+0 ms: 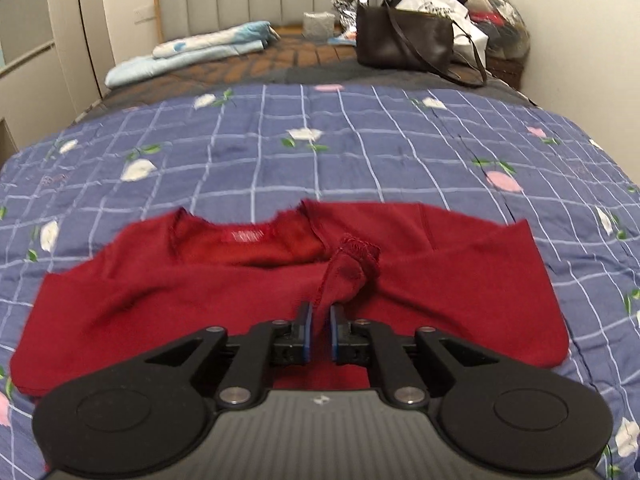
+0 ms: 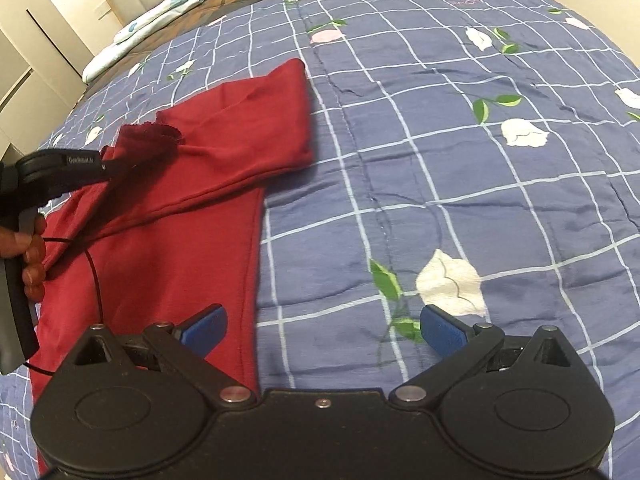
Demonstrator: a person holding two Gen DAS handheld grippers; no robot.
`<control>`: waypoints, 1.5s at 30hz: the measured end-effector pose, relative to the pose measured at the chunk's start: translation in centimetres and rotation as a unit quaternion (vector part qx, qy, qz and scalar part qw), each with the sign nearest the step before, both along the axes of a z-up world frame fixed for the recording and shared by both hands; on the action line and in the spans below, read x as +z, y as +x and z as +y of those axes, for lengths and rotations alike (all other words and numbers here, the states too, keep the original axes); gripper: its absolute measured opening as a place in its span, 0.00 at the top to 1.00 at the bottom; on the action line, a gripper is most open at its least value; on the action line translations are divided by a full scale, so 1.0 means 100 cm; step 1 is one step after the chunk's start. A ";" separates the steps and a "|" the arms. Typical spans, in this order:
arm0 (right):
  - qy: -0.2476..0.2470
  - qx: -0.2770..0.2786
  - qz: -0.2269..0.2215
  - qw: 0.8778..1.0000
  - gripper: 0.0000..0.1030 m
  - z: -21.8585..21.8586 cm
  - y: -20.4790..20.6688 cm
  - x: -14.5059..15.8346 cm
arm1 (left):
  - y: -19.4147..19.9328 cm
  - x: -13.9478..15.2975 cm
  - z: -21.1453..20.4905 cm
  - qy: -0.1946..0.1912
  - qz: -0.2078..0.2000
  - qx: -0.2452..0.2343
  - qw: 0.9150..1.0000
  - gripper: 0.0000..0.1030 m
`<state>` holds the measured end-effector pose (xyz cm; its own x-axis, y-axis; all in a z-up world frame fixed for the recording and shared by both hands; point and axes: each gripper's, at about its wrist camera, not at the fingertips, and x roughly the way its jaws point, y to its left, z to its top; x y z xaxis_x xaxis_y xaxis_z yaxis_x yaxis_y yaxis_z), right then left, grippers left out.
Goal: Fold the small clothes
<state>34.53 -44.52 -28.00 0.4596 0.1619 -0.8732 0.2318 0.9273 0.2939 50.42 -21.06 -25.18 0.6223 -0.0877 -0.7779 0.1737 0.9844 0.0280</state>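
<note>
A: Where is the dark red knit top [image 1: 248, 292] lying?

B: Spread flat on the blue checked quilt with white and pink flowers [image 1: 360, 144] that covers the bed, neckline toward the headboard. One sleeve [image 1: 348, 272] is lifted off the body of the garment.

A: What lifts it?

B: The left tool [image 1: 320, 320]. Its blue pads [image 1: 306, 330] are pressed together on the sleeve near the cuff, which bunches up just beyond the tips. In the right wrist view the same tool [image 2: 108, 168] shows from the side, with a person's hand [image 2: 28, 248] around its handle and a thin black cable [image 2: 94, 276] hanging over the cloth.

A: And the right tool [image 2: 322, 330]?

B: Spread wide with nothing between its pads, hovering over the top's right edge [image 2: 250, 264], one pad above red cloth, the other above the quilt.

A: Anything farther back?

B: A dark brown leather handbag [image 1: 404, 42] and a folded pale blue blanket [image 1: 192, 54] near the headboard.
</note>
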 end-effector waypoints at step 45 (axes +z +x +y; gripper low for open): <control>-0.069 -0.020 -0.063 0.995 0.69 0.023 0.163 -0.021 | 0.011 -0.033 0.307 -0.113 0.073 0.319 0.938 0.47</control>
